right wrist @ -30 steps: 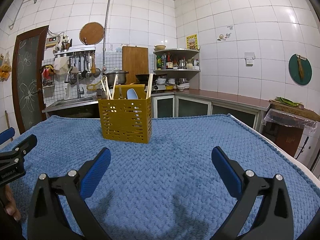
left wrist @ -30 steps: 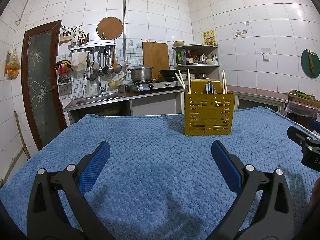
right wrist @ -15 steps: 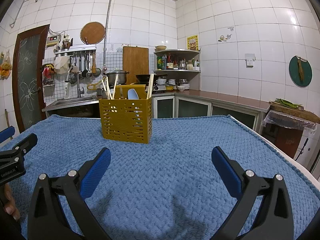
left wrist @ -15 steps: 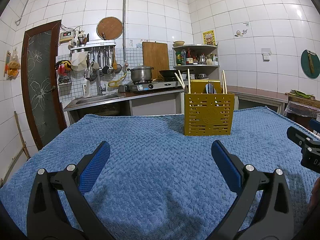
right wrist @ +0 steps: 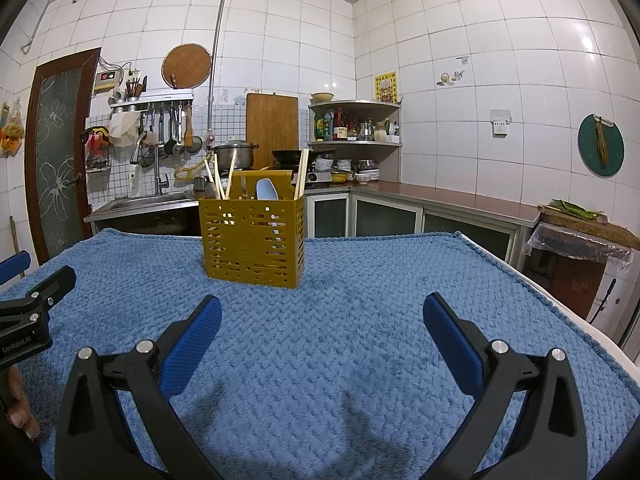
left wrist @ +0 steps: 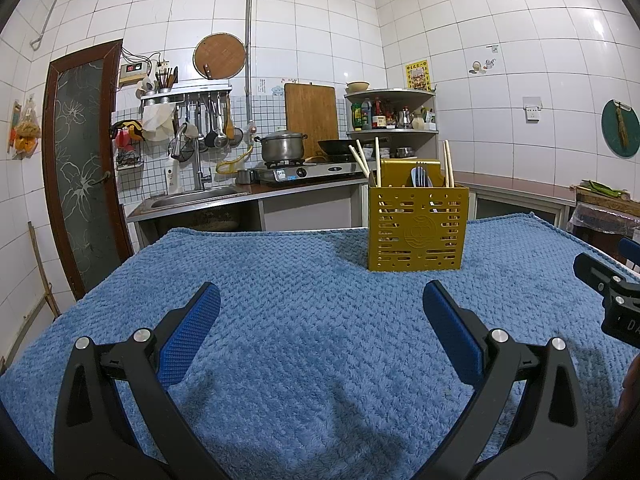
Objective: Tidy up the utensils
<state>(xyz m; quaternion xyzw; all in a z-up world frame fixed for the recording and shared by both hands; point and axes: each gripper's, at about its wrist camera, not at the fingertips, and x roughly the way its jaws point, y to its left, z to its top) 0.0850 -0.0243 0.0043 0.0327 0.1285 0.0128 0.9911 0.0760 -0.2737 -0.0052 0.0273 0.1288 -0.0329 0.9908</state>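
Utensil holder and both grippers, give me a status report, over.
Left gripper open, empty. Right gripper open, empty. Yellow utensil holder upright on blue cloth, holding chopsticks and spoon. Nothing between grippers and holder.

Bright, even indoor light; glare glints on the white wall tiles (left wrist: 592,28) upper right. Soft shadows pool on the blue blanket (right wrist: 360,412). Sharp focus, heavy fisheye bending, dark corners.

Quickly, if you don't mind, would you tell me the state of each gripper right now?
Left gripper: open, holding nothing, above the blue textured cloth.
Right gripper: open, holding nothing.
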